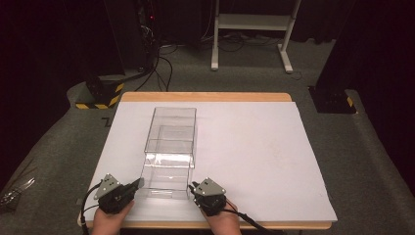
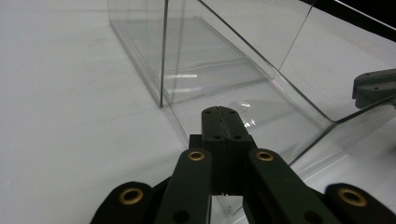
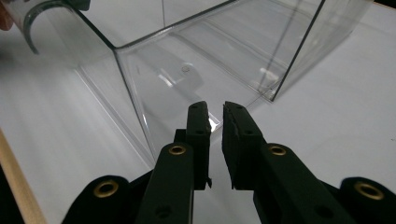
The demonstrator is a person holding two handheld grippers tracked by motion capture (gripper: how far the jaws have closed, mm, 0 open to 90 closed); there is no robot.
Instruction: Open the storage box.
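A wooden table [image 1: 205, 97] stands on grey carpet and carries a white sheet [image 1: 254, 147] that covers nearly its whole top. A clear plastic box [image 1: 169, 152], long and open-topped, lies directly on the sheet, left of centre.

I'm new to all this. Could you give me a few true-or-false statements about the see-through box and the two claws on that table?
1. The clear box sits on a white sheet covering the table. True.
2. The box is packed with colored blocks. False: nothing can be seen inside it.
3. The left claw has its jaws pressed together. True.
4. The right claw is wide open. False: only a narrow gap separates its jaws.
5. Both claws are at the far end of the box. False: they are at its near end, one at each corner.
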